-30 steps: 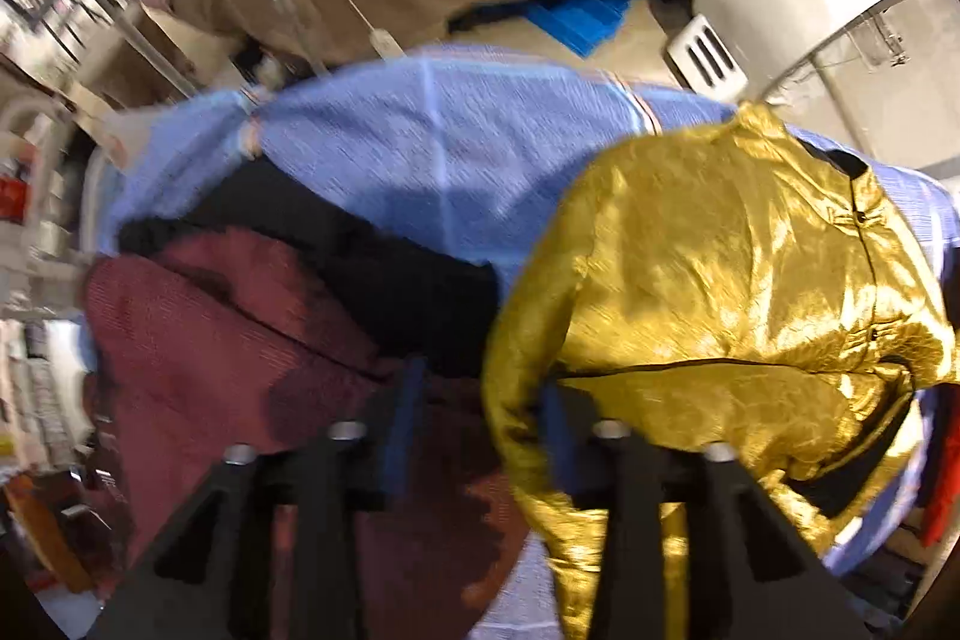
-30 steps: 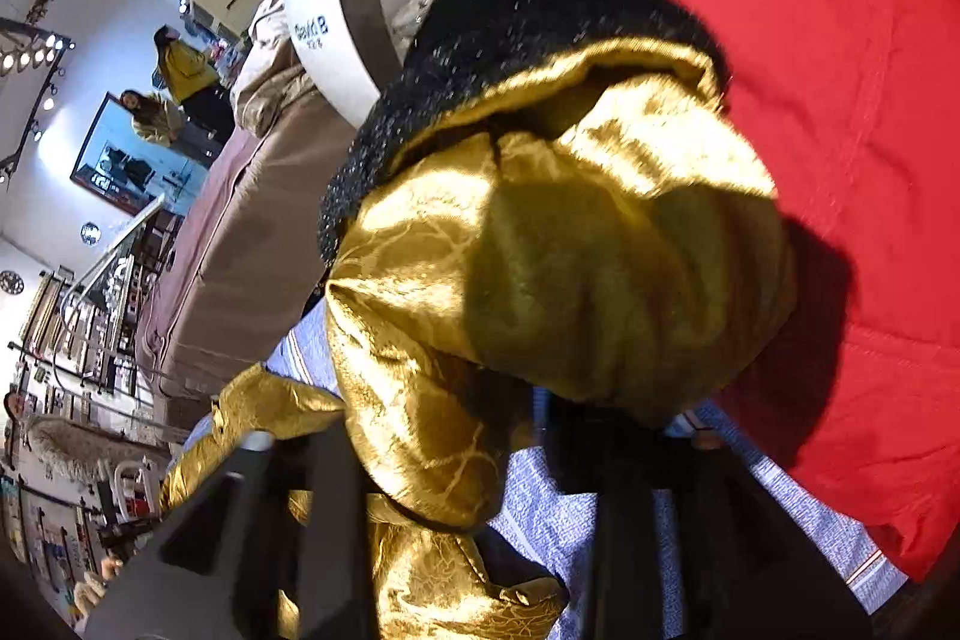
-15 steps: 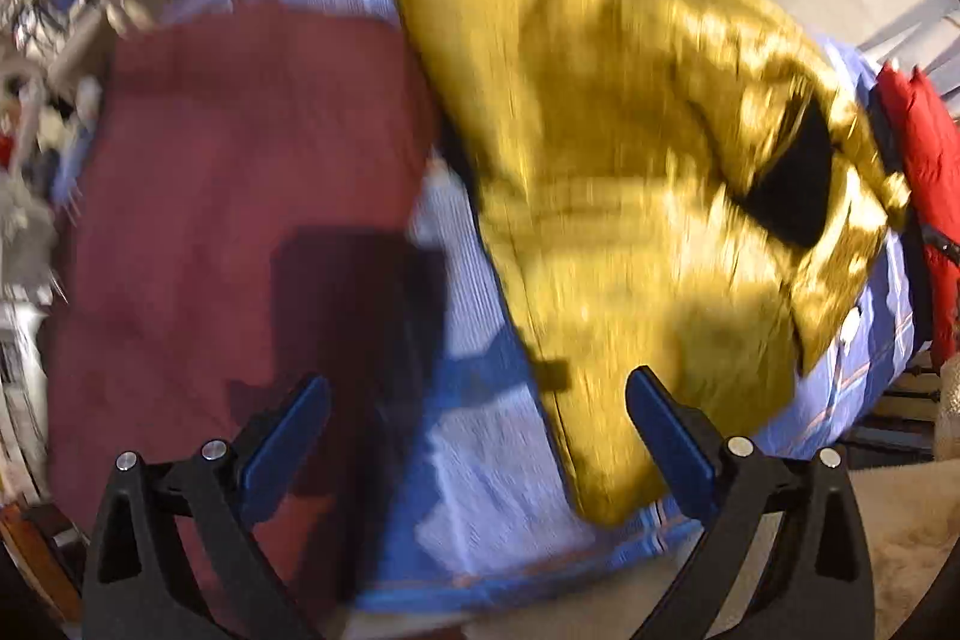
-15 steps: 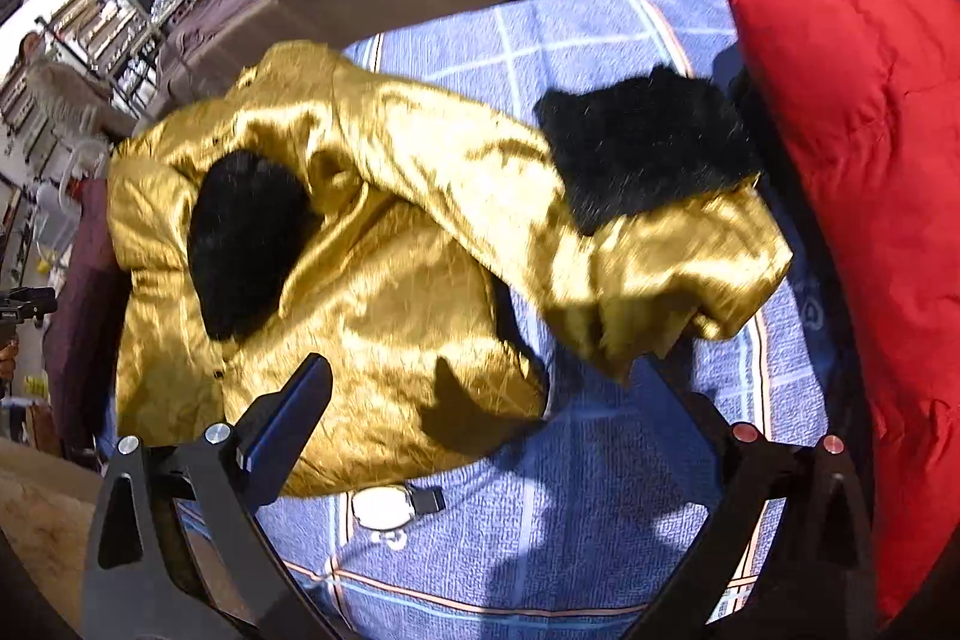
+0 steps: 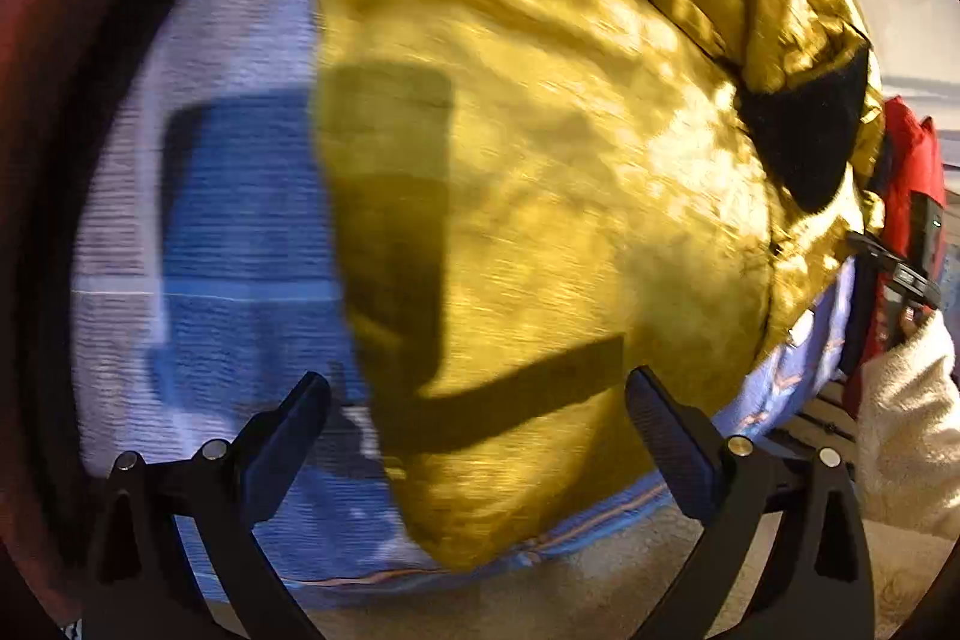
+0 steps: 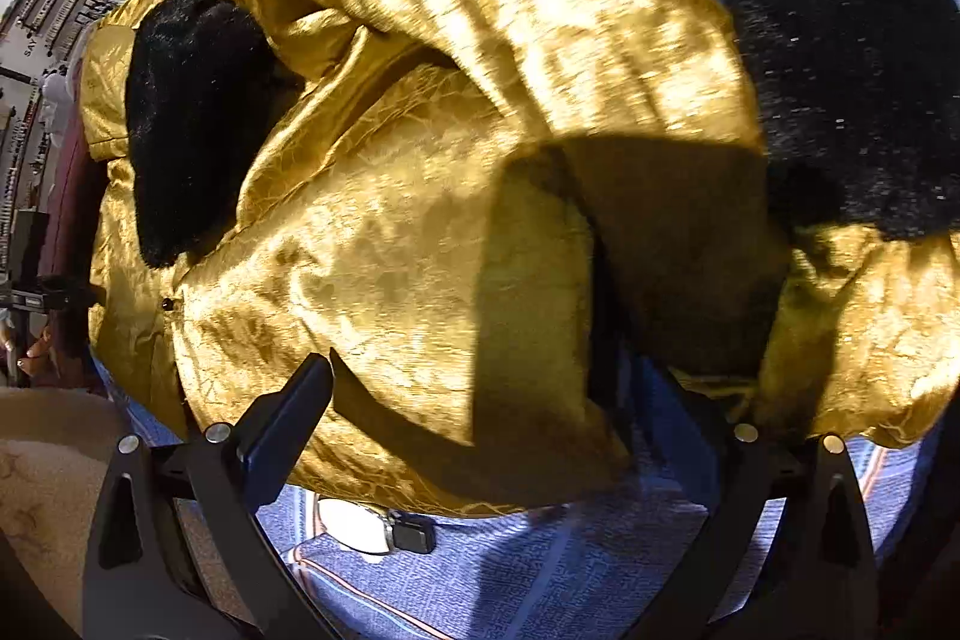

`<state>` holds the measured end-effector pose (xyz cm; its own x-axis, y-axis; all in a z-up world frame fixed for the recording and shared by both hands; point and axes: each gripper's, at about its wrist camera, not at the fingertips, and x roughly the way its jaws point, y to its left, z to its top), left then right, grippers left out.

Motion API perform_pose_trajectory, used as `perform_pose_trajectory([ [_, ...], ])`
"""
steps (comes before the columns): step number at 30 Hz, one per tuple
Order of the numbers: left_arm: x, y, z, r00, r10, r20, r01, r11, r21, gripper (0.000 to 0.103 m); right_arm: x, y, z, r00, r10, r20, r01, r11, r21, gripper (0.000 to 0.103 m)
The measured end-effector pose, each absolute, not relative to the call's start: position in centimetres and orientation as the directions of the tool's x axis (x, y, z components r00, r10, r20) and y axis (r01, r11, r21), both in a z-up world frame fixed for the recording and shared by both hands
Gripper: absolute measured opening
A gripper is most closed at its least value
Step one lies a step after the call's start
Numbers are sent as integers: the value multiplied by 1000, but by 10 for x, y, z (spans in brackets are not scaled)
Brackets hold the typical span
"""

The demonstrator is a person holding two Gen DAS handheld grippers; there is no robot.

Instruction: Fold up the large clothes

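- Gold jacket lies spread on the blue checked sheet of a bed, with its black fur collar toward the far left in my right view and a black fur cuff at the far right.
- Left tongs stand wide and hold nothing; the jacket's lower corner sits just ahead of them, nearer the right finger, with bare sheet before the left finger.
- Right tongs are also wide and empty, hovering over the jacket's near hem, which runs across my view.
- I judge the folded-over sleeve slants from the collar toward the cuff, so my right hand is nearer to it.
- A small white tag or watch-like item lies on the sheet just below the hem.
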<state>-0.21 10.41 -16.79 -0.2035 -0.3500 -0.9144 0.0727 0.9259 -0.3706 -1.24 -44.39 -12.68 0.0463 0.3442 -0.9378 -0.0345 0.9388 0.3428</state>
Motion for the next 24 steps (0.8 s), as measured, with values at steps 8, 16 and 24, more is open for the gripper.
perform_pose_trajectory([
  [8, -1, 54, -185, -206, -163, -965, 222, 953, -208, 53, -33, -434, -140, 19, 471, -882, 84, 878, 471, 20],
  [16, -10, 71, -125, -176, -276, -945, 265, 911, -316, 8, -84, -407, -92, 108, 573, -812, 108, 805, 583, 14],
  [24, -52, 132, -101, -190, -317, -929, 193, 916, -352, 9, -184, -378, -74, 53, 628, -777, 232, 749, 621, 14],
])
